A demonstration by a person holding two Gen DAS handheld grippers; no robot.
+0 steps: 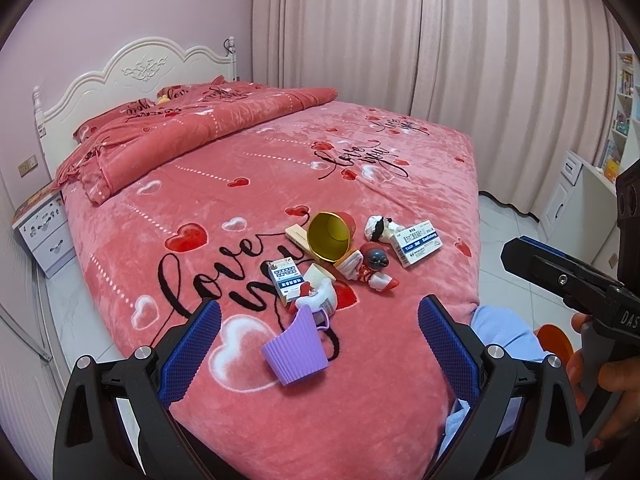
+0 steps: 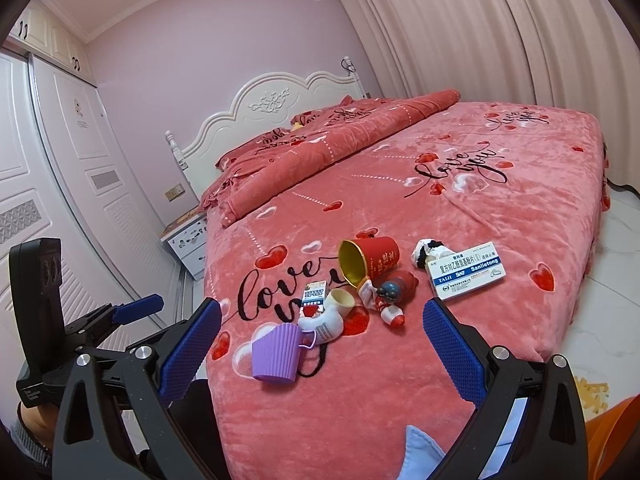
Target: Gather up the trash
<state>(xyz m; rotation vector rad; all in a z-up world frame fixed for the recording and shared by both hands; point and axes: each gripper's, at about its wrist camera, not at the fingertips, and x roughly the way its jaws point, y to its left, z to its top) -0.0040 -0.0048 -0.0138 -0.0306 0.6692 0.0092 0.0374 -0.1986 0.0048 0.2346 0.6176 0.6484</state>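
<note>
1. Two grippers, both spread wide and empty: left gripper [image 1: 320,330] and right gripper [image 2: 322,334], hovering over the near end of the bed [image 1: 420,152].
2. Trash clustered on the pink bedspread near the foot: purple ribbed cup [image 1: 296,350] nearest, on its side; red cup with gold lining [image 2: 370,258] tipped over farther back.
3. White-and-blue medicine box [image 2: 466,272] on the right of the pile, near the crumpled paper [image 2: 430,250]; smaller box [image 1: 285,280] on the left.
4. Open bedspread on all sides of the pile; far half bare up to the folded quilt [image 1: 208,128].
5. Bed's right edge close to the medicine box, white floor [image 2: 624,240] beyond.
</note>
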